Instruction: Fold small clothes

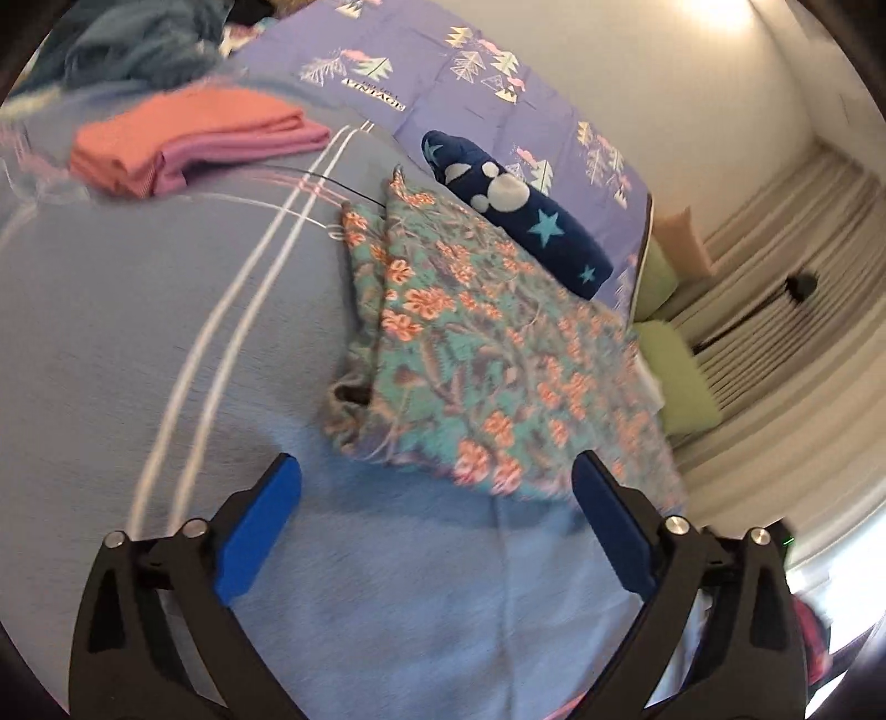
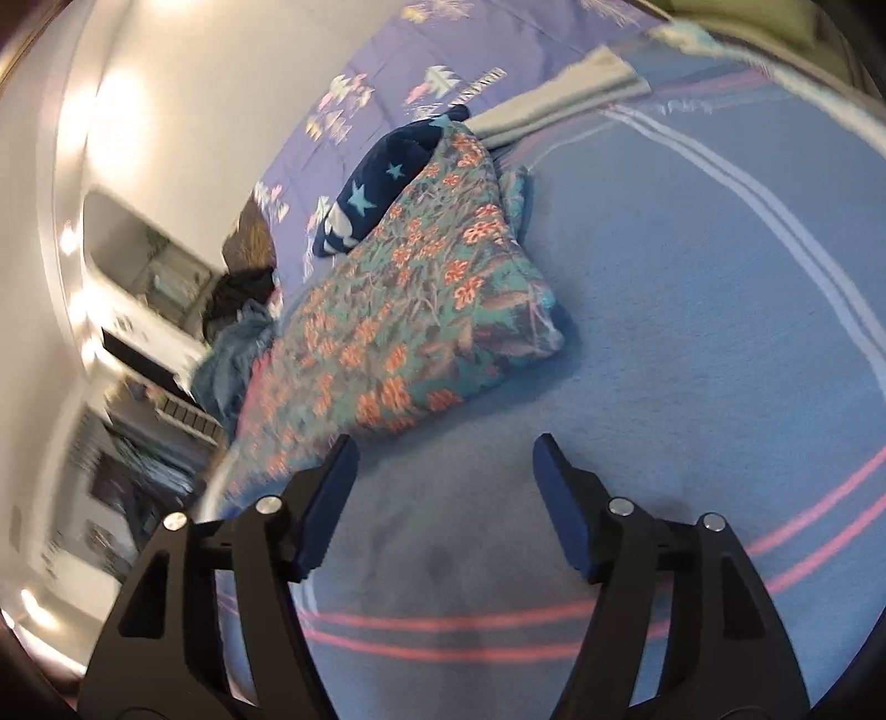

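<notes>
A floral teal-and-orange garment (image 1: 476, 343) lies folded on the blue blanket (image 1: 166, 310). It also shows in the right wrist view (image 2: 410, 310). My left gripper (image 1: 437, 476) is open and empty, its blue fingertips just short of the garment's near edge. My right gripper (image 2: 443, 454) is open and empty above the blanket (image 2: 692, 332), close to the garment's near edge. A navy star-patterned cloth (image 1: 520, 210) lies behind the garment, touching it, and is also in the right wrist view (image 2: 382, 177).
A folded stack of orange and pink clothes (image 1: 188, 138) lies at the far left. A teal heap (image 1: 144, 44) sits behind it. A folded grey cloth (image 2: 559, 94) lies far back. A purple quilt (image 1: 443, 61) borders the blanket. Green pillows (image 1: 681, 376) lie right.
</notes>
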`<state>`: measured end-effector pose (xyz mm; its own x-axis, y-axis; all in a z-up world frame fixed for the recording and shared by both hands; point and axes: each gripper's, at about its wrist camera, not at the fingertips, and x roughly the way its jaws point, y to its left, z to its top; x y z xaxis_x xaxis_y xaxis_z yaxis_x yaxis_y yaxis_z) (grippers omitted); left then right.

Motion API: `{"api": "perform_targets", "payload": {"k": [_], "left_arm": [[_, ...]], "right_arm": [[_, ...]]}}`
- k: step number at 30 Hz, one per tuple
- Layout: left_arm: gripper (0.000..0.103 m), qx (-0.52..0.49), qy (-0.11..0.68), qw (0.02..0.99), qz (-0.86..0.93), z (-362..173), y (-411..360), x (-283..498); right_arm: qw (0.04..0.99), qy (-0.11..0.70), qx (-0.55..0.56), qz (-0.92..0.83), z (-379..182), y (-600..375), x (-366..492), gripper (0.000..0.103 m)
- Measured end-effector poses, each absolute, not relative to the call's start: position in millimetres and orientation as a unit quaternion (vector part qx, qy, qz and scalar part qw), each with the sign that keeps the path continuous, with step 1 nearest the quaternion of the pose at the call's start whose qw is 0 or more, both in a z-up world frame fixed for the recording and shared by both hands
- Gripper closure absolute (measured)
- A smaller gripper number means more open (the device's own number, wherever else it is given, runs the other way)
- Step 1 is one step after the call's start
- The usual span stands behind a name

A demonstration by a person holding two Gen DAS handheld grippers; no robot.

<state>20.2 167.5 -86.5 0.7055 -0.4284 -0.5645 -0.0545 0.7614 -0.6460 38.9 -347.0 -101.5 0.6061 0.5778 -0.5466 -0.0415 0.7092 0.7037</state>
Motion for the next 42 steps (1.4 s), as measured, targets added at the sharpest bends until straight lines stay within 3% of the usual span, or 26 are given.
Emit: {"api": "perform_targets", "payload": {"k": [4,6,7,8,9,10,11,15,24,29,30,32,33,34,35,36,39,42], "left_arm": [[0.007,-0.362,0.359,0.853,-0.115,-89,167,32],[0.023,-0.382,0.362,0.84,-0.13,-91,165,37],[0.038,-0.389,0.369,0.833,-0.137,-93,163,40],[0.059,-0.394,0.375,0.828,-0.141,-95,162,42],[0.071,-0.396,0.381,0.824,-0.14,-98,160,44],[0.095,-0.396,0.39,0.821,-0.131,-102,159,47],[0.099,-0.4,0.395,0.817,-0.125,-106,161,48],[0.1,-0.445,0.377,0.802,-0.128,-105,174,41],[0.102,-0.382,0.363,0.838,-0.144,-57,168,-12],[0.103,-0.328,0.369,0.862,-0.117,-42,171,-69],[0.103,-0.332,0.371,0.86,-0.113,-46,175,-75],[0.103,-0.324,0.383,0.861,-0.088,-59,183,-76],[0.099,-0.313,0.395,0.861,-0.07,-67,183,-74],[0.083,-0.309,0.403,0.859,-0.064,-73,184,-72],[0.061,-0.312,0.408,0.856,-0.063,-78,183,-69],[0.054,-0.32,0.408,0.853,-0.066,-82,184,-68],[0.045,-0.334,0.392,0.852,-0.096,-82,178,-57],[0.044,-0.328,0.386,0.856,-0.102,-84,172,-44]], "right_arm": [[0.812,0.392,0.407,0.144,-108,-352,59,0.033],[0.807,0.388,0.43,0.118,-109,-351,67,0.033],[0.806,0.386,0.436,0.108,-109,-351,70,0.033],[0.806,0.38,0.443,0.095,-108,-351,73,0.033],[0.808,0.374,0.447,0.086,-108,-351,74,0.045],[0.813,0.369,0.447,0.065,-108,-351,74,0.078],[0.817,0.373,0.438,0.041,-110,-351,75,0.09],[0.815,0.363,0.449,0.05,-109,-358,68,0.094],[0.851,0.348,0.383,0.089,-57,-364,29,0.098],[0.842,0.39,0.364,0.083,-68,-371,0,0.098],[0.835,0.413,0.357,0.075,-78,-372,0,0.097],[0.832,0.436,0.343,0.03,-94,-380,0,0.08],[0.831,0.43,0.354,0.007,-100,-388,-1,0.08],[0.83,0.422,0.364,0.008,-101,-391,-2,0.077],[0.831,0.419,0.365,0.005,-99,-392,-2,0.074],[0.841,0.413,0.349,-0.003,-93,-389,-2,0.066],[0.885,0.385,0.261,-0.03,-68,-370,-7,0.053],[0.918,0.352,0.176,-0.039,-46,-345,-11,0.045]]}}
